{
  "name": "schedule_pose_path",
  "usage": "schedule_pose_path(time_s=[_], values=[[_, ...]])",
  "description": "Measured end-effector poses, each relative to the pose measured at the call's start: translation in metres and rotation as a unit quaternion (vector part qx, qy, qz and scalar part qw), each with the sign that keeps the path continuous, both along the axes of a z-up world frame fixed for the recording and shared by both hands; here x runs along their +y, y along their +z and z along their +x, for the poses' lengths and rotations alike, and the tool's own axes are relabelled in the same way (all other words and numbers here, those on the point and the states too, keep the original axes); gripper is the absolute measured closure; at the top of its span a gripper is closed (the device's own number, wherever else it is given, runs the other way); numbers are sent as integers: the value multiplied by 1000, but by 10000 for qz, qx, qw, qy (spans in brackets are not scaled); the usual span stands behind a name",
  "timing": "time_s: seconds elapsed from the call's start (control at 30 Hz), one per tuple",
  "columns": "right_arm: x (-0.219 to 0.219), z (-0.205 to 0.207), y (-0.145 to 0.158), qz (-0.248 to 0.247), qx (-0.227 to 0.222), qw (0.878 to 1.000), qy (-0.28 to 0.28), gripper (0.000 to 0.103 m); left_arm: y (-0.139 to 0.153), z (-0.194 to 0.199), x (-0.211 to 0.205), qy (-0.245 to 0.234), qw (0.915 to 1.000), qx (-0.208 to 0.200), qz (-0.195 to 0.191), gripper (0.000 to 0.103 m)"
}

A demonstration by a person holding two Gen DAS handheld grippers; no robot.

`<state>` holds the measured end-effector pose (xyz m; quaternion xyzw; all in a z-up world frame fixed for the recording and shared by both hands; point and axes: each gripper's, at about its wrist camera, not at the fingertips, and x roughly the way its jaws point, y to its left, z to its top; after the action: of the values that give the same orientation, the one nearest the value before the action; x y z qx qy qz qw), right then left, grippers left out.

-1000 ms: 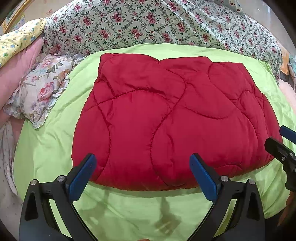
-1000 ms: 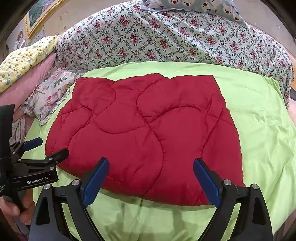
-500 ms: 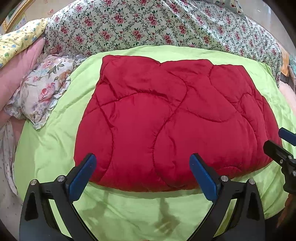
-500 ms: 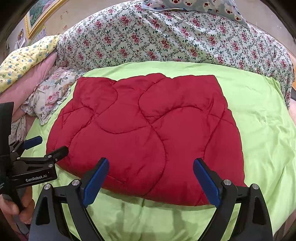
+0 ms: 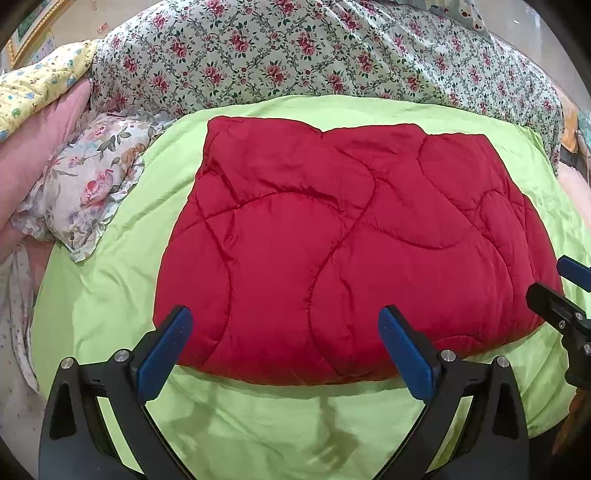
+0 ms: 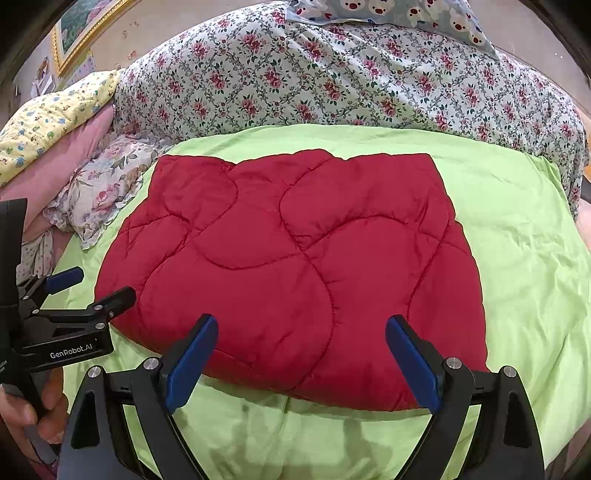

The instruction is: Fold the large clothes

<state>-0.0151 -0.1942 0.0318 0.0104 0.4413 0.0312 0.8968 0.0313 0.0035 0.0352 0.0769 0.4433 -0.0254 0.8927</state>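
Note:
A red quilted garment lies folded into a rough rectangle on a lime green sheet; it also shows in the right wrist view. My left gripper is open and empty, held above the garment's near edge. My right gripper is open and empty, also above the near edge. The right gripper shows at the right edge of the left wrist view, and the left gripper at the left of the right wrist view.
A floral quilt is heaped behind the green sheet. A small floral pillow and pink and yellow bedding lie at the left. A bear-print pillow sits on top at the back.
Both grippers have pulled back slightly from the garment and stayed open. The garment has not moved.

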Motion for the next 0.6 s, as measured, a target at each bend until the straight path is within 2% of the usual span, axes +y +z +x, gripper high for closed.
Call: schedule_pose_path(time_s=[0.6], values=[[-5,2,0,30,17,10000,-64,10,2,6,3,119,9999,-55,-15,2]])
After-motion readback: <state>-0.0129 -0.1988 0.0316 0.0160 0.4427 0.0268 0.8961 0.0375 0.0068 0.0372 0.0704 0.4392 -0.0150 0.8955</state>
